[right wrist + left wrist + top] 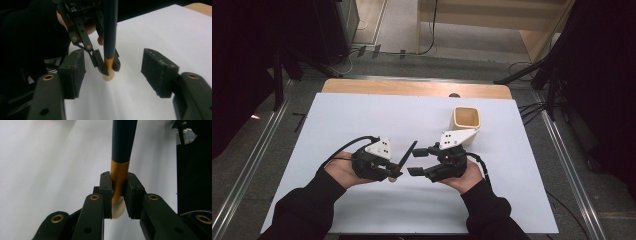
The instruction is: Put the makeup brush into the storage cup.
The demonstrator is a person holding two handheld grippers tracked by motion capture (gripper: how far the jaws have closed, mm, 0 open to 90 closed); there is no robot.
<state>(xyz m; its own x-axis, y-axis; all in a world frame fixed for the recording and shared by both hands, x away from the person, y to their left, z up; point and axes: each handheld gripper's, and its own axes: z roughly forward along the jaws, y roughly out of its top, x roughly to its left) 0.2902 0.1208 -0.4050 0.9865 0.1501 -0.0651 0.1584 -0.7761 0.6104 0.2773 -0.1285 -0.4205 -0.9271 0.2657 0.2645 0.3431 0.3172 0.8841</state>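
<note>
A makeup brush (407,155) with a dark handle, a gold ferrule (119,177) and pale bristles (118,210) stands tilted above the white table cover (362,115). My left gripper (393,172) is shut on the ferrule, bristles down and handle pointing up and away. In the right gripper view the brush (110,32) hangs in the left gripper (106,66), its bristle tip close over the cover. My right gripper (413,162) faces it from the right, open, and its pads (158,71) stand short of the brush with nothing between them.
A cream square cup (467,122) stands upright behind the right gripper, near the back right of the cover. The wooden table edge (412,89) runs along the back. Metal rails and cables lie on the floor around the table.
</note>
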